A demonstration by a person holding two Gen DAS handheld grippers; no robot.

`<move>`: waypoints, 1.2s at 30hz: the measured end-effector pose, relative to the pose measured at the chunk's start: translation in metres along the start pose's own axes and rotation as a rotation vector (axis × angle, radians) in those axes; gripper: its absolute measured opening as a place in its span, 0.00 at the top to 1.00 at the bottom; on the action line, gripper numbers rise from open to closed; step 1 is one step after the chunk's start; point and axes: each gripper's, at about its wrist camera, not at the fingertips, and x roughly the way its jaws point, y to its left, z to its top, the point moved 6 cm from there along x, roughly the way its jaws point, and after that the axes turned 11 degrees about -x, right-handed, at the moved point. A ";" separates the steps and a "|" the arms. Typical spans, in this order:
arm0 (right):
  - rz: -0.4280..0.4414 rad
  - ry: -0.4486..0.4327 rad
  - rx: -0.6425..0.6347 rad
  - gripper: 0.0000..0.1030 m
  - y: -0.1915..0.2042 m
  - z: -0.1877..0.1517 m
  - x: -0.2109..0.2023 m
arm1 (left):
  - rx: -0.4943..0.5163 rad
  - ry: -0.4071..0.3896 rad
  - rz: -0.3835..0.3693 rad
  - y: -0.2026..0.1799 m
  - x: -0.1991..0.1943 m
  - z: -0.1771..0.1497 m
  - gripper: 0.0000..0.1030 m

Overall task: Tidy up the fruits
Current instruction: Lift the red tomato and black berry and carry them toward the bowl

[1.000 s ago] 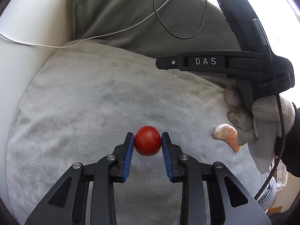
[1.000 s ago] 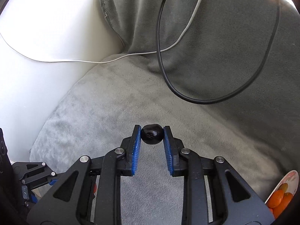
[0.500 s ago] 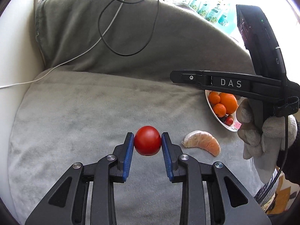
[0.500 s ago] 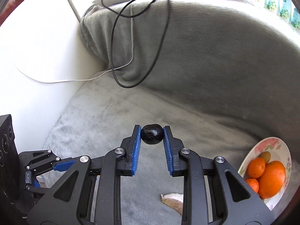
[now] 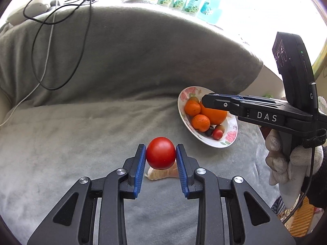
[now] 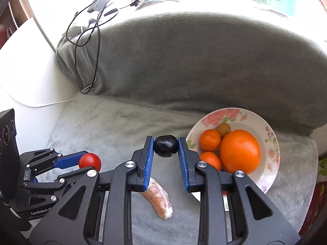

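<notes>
My left gripper (image 5: pixel 161 159) is shut on a red tomato (image 5: pixel 161 153), held above the grey cushion; it also shows in the right wrist view (image 6: pixel 90 162). My right gripper (image 6: pixel 166 147) is shut on a small dark plum (image 6: pixel 166 146), just left of a floral plate (image 6: pixel 271 143) that holds a large orange (image 6: pixel 240 150), small tangerines (image 6: pixel 210 139) and other small fruit. The plate (image 5: pixel 229 140) also shows in the left wrist view, right of the tomato. A peeled orange segment (image 6: pixel 160 200) lies on the cushion below both grippers.
The seat is a grey plush cushion (image 5: pixel 71 138) with a grey back cushion (image 6: pixel 194 61) behind. Black and white cables (image 5: pixel 51 47) hang over the back cushion at the left. A white armrest (image 6: pixel 26 77) bounds the left side.
Both grippers have swung right with their fruit still held. The plate and the orange segment have come further into view and now sit closer to the fingers.
</notes>
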 end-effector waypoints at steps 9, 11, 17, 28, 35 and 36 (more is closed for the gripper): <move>-0.080 -0.002 0.107 0.76 -0.057 -0.036 -0.023 | 0.069 0.034 -0.049 -0.041 0.028 0.006 0.73; -0.093 -0.002 0.126 0.76 -0.067 -0.043 -0.026 | 0.082 0.040 -0.054 -0.048 0.036 0.009 0.73; -0.122 0.001 0.165 0.76 -0.094 -0.052 -0.028 | 0.110 0.056 -0.064 -0.062 0.049 0.013 0.73; -0.148 0.014 0.204 0.76 -0.138 -0.051 -0.015 | 0.151 0.113 -0.074 -0.088 0.079 0.005 0.73; -0.138 0.032 0.214 0.76 -0.147 -0.050 -0.001 | 0.185 0.136 -0.065 -0.097 0.090 0.001 0.73; -0.134 0.032 0.216 0.76 -0.147 -0.051 0.000 | 0.186 0.137 -0.065 -0.097 0.091 0.001 0.73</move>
